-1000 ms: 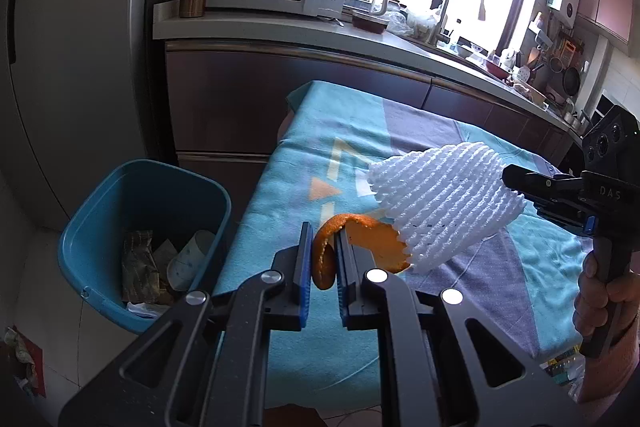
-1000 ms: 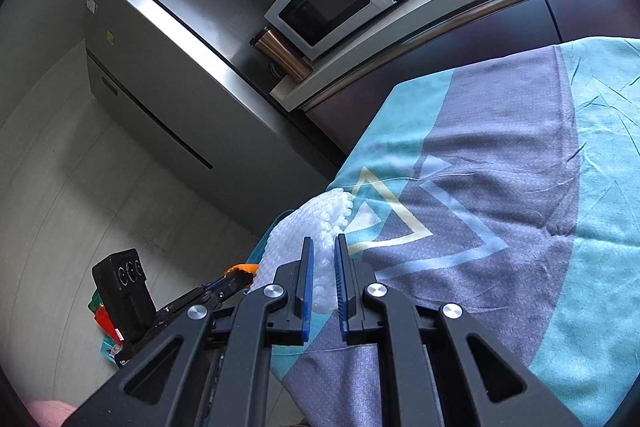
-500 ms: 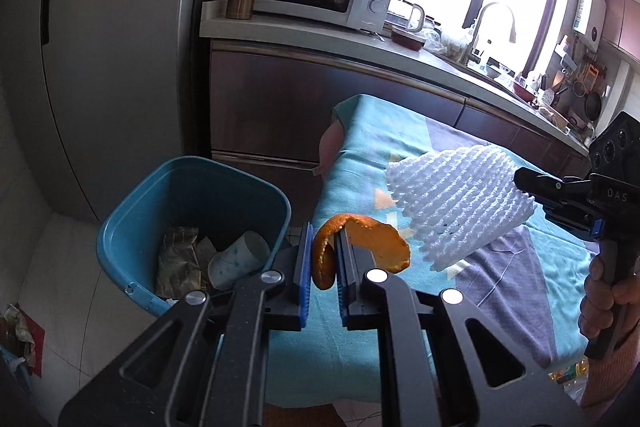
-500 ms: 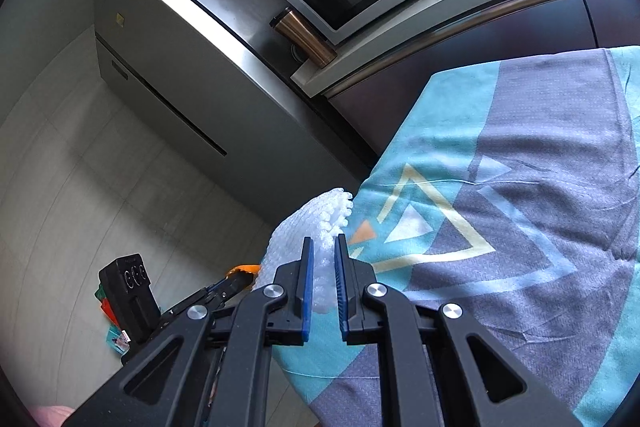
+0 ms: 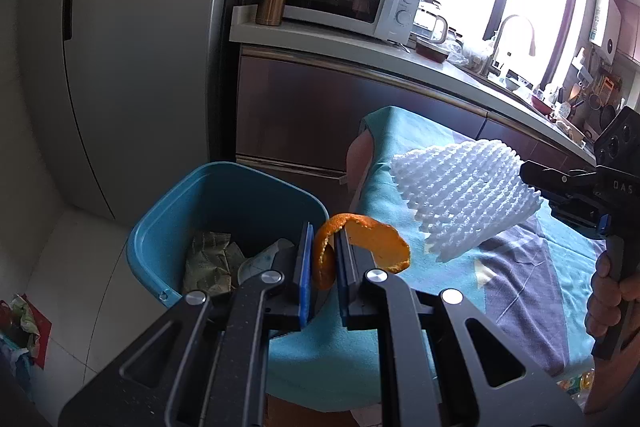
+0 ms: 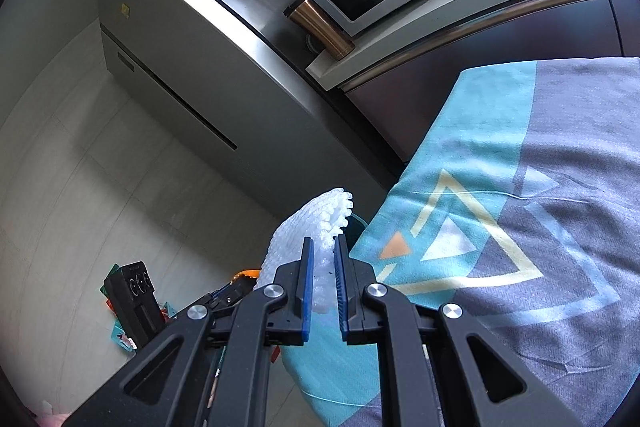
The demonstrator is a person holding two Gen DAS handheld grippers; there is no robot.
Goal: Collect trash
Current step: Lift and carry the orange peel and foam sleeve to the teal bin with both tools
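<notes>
Left claw (image 5: 323, 259) beside blue bin (image 5: 168, 211)

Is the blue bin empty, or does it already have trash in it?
Not empty. The blue plastic bin holds crumpled greenish paper and a pale paper cup at its bottom.

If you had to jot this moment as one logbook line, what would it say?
left gripper: shut on orange peel | right gripper: shut on foam net | blue bin: holds trash
</notes>
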